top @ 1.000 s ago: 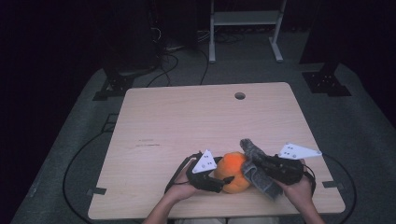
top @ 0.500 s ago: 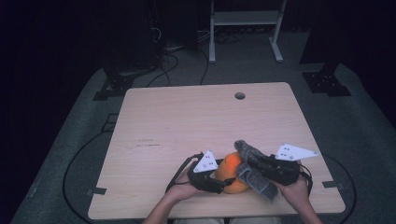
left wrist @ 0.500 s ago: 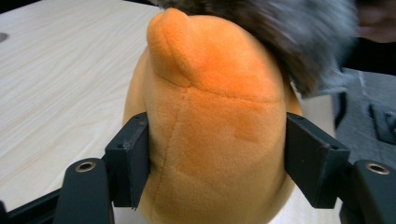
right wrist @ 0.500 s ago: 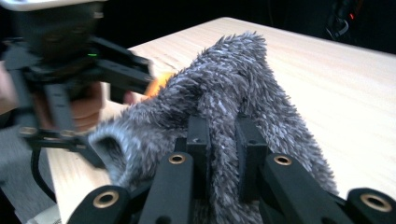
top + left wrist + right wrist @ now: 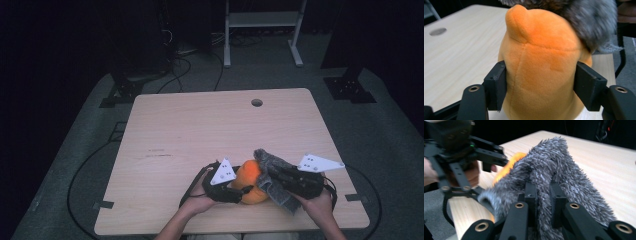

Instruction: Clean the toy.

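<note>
Two grips going at once here, near the front edge of the counter [image 5: 175, 120]. Starting on the left: my left gripper [image 5: 540, 85] has its jaws on either side of the orange plush toy [image 5: 541, 65], and they've just been closing in, pads now touching its flanks. The toy sits on the counter between my two hands. On the right, my right gripper [image 5: 543, 195] is clenched tight on a fold of the grey fuzzy cloth [image 5: 564, 167], which drapes over the top of the toy.

What could go wrong, I reckon: the plush is squishy, so if the left jaws don't bite deeper it could pop out when I tug the cloth. The cloth's fuzz might also cling to the plush and drag it along, maybe off the near edge, since everything's close to it.

Otherwise not much around: a small round hole [image 5: 257, 102] far back on the counter, well apart. Nothing's in the way except my own grippers crowding each other.
</note>
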Demonstrator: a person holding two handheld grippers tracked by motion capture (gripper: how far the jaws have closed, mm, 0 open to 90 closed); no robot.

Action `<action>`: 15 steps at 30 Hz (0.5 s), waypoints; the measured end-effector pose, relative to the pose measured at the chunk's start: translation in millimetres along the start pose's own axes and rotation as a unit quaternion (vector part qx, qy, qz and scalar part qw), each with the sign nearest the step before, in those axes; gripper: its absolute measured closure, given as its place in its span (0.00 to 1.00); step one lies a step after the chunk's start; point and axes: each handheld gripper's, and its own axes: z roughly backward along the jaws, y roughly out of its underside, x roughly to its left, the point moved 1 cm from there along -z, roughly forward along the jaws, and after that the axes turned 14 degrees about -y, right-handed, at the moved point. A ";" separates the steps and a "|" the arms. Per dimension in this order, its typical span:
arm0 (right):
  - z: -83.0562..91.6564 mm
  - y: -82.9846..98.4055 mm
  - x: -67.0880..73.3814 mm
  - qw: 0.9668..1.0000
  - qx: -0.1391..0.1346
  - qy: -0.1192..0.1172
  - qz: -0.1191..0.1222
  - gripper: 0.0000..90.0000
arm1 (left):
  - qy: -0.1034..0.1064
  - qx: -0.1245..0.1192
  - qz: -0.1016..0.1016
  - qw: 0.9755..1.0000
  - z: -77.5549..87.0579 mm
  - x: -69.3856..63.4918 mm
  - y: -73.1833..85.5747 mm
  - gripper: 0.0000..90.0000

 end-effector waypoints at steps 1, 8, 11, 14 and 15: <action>-1.0 -3.2 4.7 1.000 -0.003 -0.005 0.009 0.88 | -0.006 -0.001 -0.004 1.000 1.5 1.1 -0.4 0.38; -17.9 -1.9 14.3 0.999 0.016 -0.031 0.029 0.88 | 0.021 0.010 0.017 1.000 -1.6 8.5 5.9 0.21; -19.0 -1.2 18.4 0.998 0.019 -0.036 0.038 0.87 | 0.013 0.012 0.009 1.000 -5.2 5.6 5.4 0.18; -16.5 -0.5 15.9 0.999 0.024 -0.028 0.038 0.87 | 0.006 0.009 0.005 1.000 -5.0 5.9 7.1 0.29; -13.5 0.5 10.8 0.999 0.020 -0.025 0.030 0.87 | 0.005 0.009 0.006 1.000 -5.0 6.9 8.4 0.31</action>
